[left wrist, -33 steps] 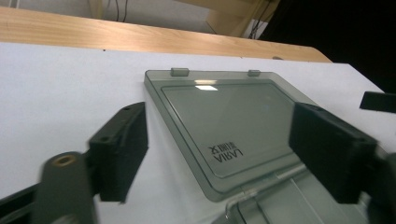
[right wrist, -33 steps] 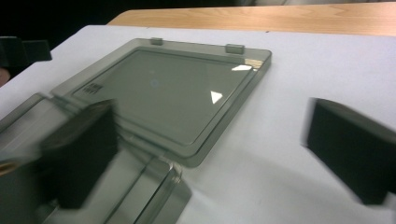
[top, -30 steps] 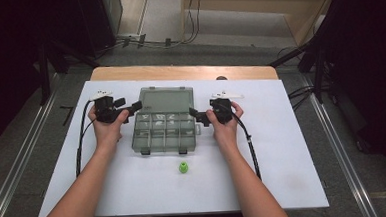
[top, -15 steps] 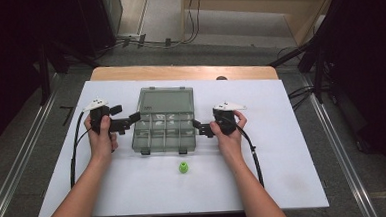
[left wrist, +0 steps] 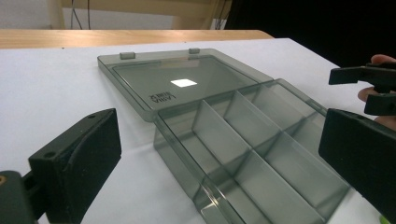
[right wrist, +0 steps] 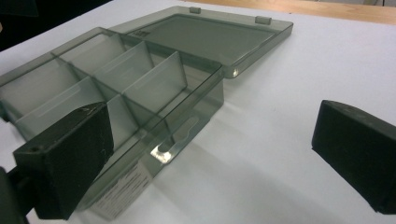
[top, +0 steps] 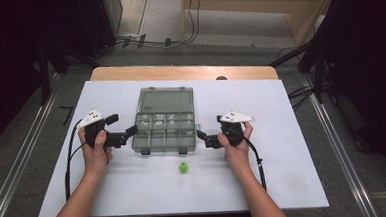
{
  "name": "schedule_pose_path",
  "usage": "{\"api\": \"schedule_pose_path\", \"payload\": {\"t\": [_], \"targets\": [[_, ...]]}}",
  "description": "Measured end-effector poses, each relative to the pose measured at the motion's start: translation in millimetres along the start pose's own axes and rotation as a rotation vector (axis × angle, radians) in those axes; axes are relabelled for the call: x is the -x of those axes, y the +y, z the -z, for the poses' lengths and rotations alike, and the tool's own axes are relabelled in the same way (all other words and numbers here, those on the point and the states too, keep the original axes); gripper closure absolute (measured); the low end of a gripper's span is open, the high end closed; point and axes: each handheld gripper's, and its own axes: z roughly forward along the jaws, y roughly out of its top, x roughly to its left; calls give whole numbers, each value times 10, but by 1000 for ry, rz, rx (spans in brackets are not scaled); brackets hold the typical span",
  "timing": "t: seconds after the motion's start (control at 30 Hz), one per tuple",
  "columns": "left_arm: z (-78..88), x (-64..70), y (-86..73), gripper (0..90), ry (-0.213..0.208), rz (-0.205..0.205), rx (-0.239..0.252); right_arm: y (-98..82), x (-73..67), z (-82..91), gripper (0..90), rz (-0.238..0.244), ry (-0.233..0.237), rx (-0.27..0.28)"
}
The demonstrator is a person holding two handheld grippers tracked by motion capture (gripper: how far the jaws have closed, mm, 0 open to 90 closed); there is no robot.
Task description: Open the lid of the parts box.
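Both grippers are hovering with fingers spread wide, gripping nothing. The open compartment box (top: 165, 124) is sitting on the table (top: 293, 148) between them, just off the left gripper (top: 118, 128) and right gripper (top: 206, 139) fingertips.

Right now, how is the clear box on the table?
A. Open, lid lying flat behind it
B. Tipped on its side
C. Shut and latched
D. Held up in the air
A: the box sits on the table with its lid folded flat behind the empty compartments.
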Motion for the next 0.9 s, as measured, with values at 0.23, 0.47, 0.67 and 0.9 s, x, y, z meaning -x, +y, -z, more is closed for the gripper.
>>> {"api": "schedule_pose_path", "payload": {"t": [0.23, 0.47, 0.67, 0.9], "targets": [[164, 79, -94, 0, 10, -29, -6, -68, -33, 146, 0, -2, 6, 3], [326, 136, -180, 0, 14, -36, 10, -124, -83, 280, 0, 13, -1, 16], [436, 180, -257, 0, 27, -48, 8, -186, -110, 390, 0, -1, 6, 19], [637, 208, -310, 0, 28, -46, 29, -219, -170, 490, 0, 0, 1, 21]]}}
